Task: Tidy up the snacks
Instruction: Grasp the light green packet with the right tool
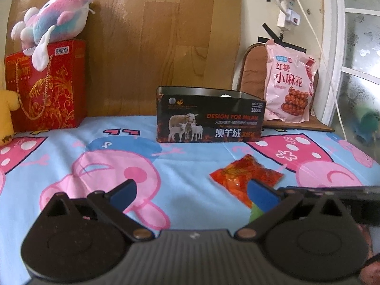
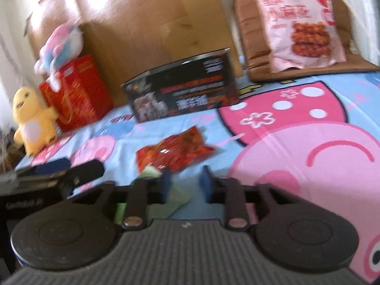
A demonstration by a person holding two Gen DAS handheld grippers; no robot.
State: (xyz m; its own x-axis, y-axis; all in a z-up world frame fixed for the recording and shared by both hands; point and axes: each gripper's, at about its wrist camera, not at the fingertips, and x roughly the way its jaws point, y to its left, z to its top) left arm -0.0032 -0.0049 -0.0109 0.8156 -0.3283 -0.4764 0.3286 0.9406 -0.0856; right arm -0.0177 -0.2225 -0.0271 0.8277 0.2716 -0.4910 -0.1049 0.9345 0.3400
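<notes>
A red snack packet [image 1: 247, 178] lies flat on the cartoon bedsheet [image 1: 185, 166], in front of an open black box [image 1: 209, 116] with sheep printed on it. My left gripper [image 1: 192, 190] is open and empty; its right finger sits over the packet's near edge. A green packet [image 1: 256, 211] shows beside that finger. In the right wrist view the red packet [image 2: 175, 150] lies just ahead of my right gripper [image 2: 186, 181], which is open with the green packet [image 2: 173, 196] under its fingers. The black box [image 2: 182, 87] stands behind. The view is blurred.
A large pink snack bag [image 1: 288, 80] leans on a brown cushion [image 1: 251, 66] at the back right. A red gift box [image 1: 47, 85] with a plush fish [image 1: 52, 14] on top stands back left. A yellow plush chick [image 2: 30, 118] sits beside it. A wooden headboard [image 1: 154, 35] is behind.
</notes>
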